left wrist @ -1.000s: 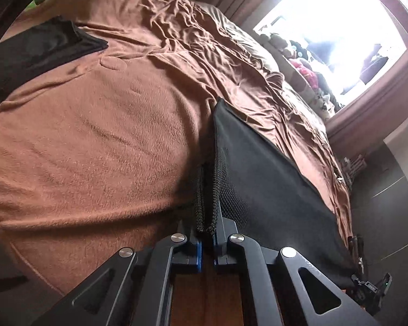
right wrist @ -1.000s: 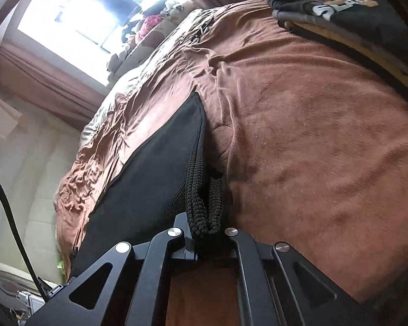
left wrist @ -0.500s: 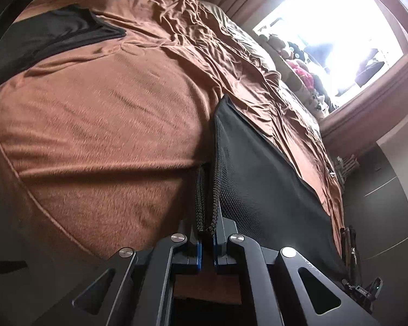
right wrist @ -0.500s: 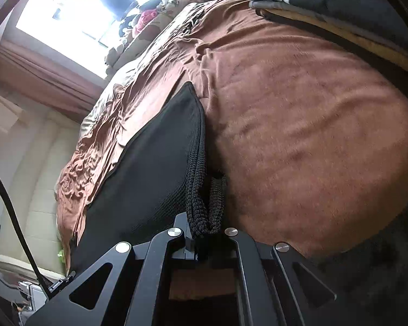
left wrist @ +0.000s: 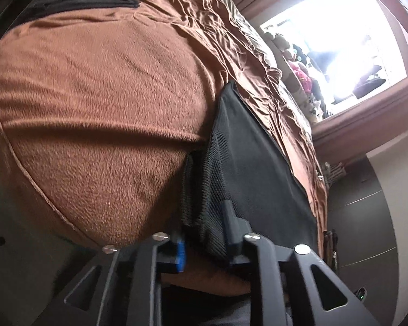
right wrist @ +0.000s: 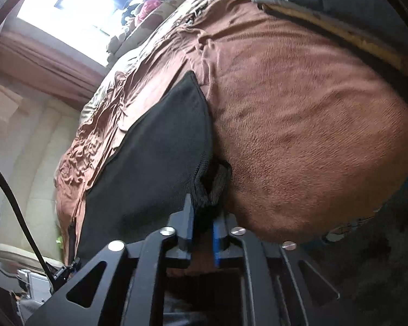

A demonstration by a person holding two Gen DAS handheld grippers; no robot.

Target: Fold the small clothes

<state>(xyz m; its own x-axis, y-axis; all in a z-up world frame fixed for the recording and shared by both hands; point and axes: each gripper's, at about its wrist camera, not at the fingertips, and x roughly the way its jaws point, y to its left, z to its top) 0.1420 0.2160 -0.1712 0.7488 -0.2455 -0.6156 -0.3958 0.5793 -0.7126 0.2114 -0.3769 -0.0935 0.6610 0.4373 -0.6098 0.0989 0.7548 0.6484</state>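
Loosely between opening claws (left wrist: 206, 233), black mesh garment (left wrist: 253, 168) on fuzzy brown blanket (left wrist: 100, 103)

- The left wrist view looks forward along the left gripper (left wrist: 204, 233), tilted down, very close above the brown blanket (left wrist: 100, 87) at the bed's near edge.
- Ahead and to its right, a bright window (left wrist: 340, 43) fills the upper corner.
- The right wrist view looks along the right gripper (right wrist: 202, 222) from equally close, with the window (right wrist: 95, 2) ahead to its left.
- Both views share the black mesh garment (left wrist: 247, 157) (right wrist: 155, 168), the blanket (right wrist: 299, 125) and the window.
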